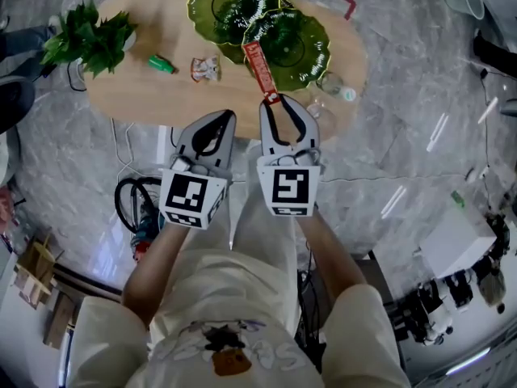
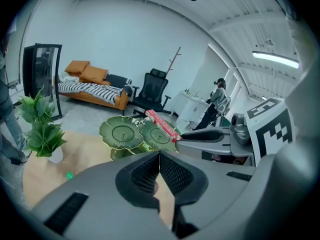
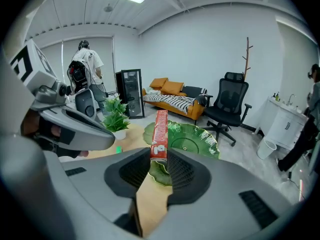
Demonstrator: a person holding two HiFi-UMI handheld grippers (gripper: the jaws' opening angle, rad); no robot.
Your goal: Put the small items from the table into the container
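A long red box sticks out over the green leaf-shaped tiered container on the oval wooden table. My right gripper is shut on the box's near end; in the right gripper view the red box stands between the pads with the container behind it. My left gripper hovers beside it at the table's near edge, shut and empty. A small green item and a crumpled wrapper lie on the table left of the box.
A potted plant stands at the table's left end. A clear glass item lies at the right near edge, and a small red piece at the far right. Cables lie on the floor below. An office chair and a sofa stand beyond.
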